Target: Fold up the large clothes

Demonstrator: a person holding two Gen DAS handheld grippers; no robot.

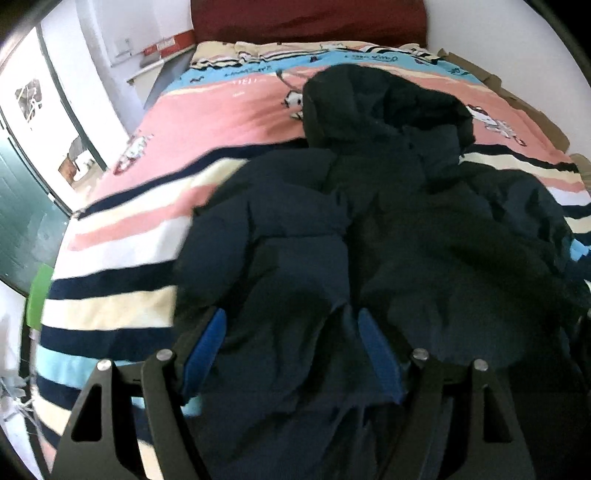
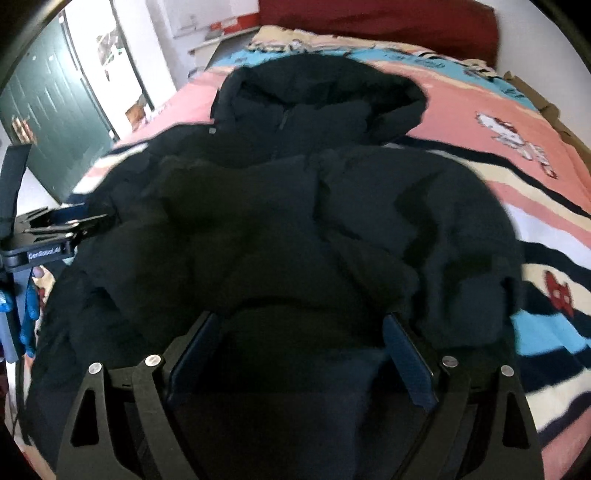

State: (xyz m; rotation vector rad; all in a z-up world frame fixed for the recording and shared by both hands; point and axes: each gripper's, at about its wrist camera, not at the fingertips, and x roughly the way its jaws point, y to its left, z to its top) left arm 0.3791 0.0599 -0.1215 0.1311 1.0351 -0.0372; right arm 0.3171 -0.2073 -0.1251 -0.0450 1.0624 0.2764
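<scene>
Blue pads are sitting on the inside of both claws, and both claws are standing wide with nothing pinched.

Between the fingers of the left claw (image 1: 291, 354) the puffy dark jacket (image 1: 369, 240) is showing, but the pads are not pressing on it. The right claw (image 2: 303, 354) is just as wide, and it too is hanging over the near edge of the jacket with no cloth caught.

Out ahead of the claws, the jacket is lying spread on the bed with its sleeves pulled in over the front. Farther ahead, its hood (image 2: 317, 96) is resting flat, pointing away. Past the hood a dark red headboard (image 1: 306, 20) is standing. Under and around the jacket, a striped pink cartoon bedsheet (image 1: 122, 266) is covering the bed. Off to the left of the right claw, the other claw's body is poking into view beside the jacket's edge.

Here is what could go wrong, I think. The jacket is fat and slippery, so a small pinch could be sliding off. A claw could be grabbing only the top layer, and then the sleeve underneath could be flopping out. A deep grab could be catching the bedsheet too and dragging it up. If one claw is lifting faster than the other, the fold could be coming out crooked. The puffy cloth could also be springing back open.
</scene>
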